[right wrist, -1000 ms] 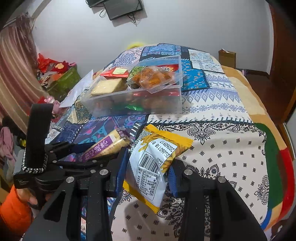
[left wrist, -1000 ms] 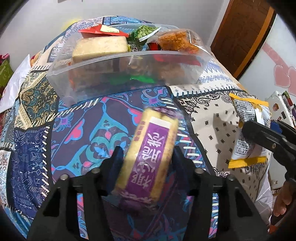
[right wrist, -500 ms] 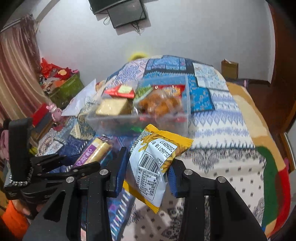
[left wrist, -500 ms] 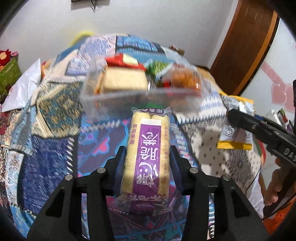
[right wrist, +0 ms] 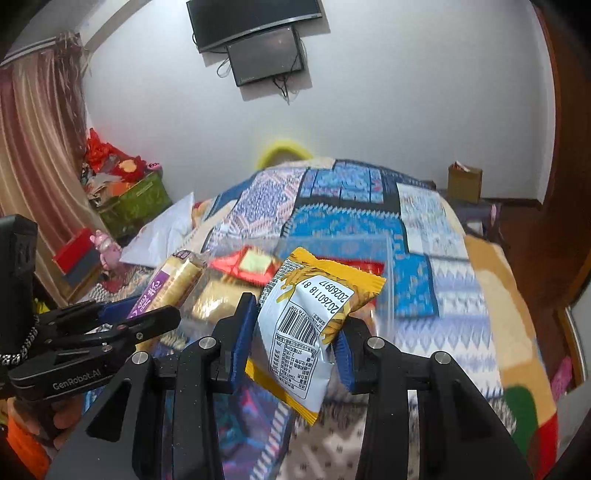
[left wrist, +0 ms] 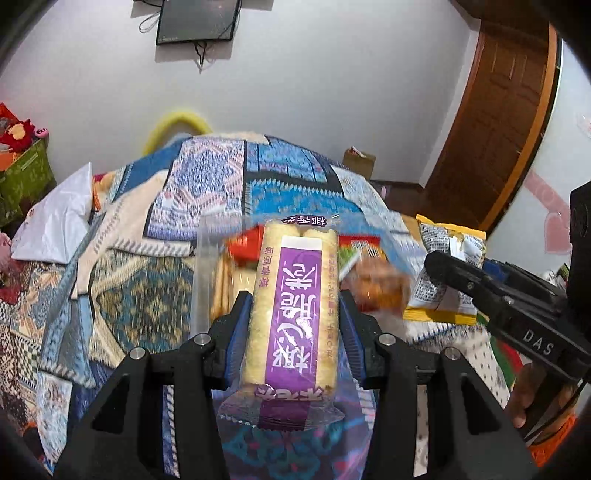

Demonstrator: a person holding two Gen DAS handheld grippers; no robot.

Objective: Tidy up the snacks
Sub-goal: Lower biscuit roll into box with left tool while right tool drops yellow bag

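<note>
I'm carrying a biscuit pack (left wrist: 291,306) pinched in the left gripper (left wrist: 291,325) and a chip bag (right wrist: 314,325) pinched in the right gripper (right wrist: 295,339) toward the clear box (right wrist: 384,295), and next each needs lowering inside.

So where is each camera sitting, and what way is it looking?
Left wrist: sits on the left gripper, looks along its fingers over the purple wafer pack toward the clear box on the bed; the right gripper and a hand show.
Right wrist: sits on the right gripper, looks past the yellow snack bag at the box; the left gripper shows.
Shared: both snacks, the box, the patchwork quilt, the wall screen.
</note>
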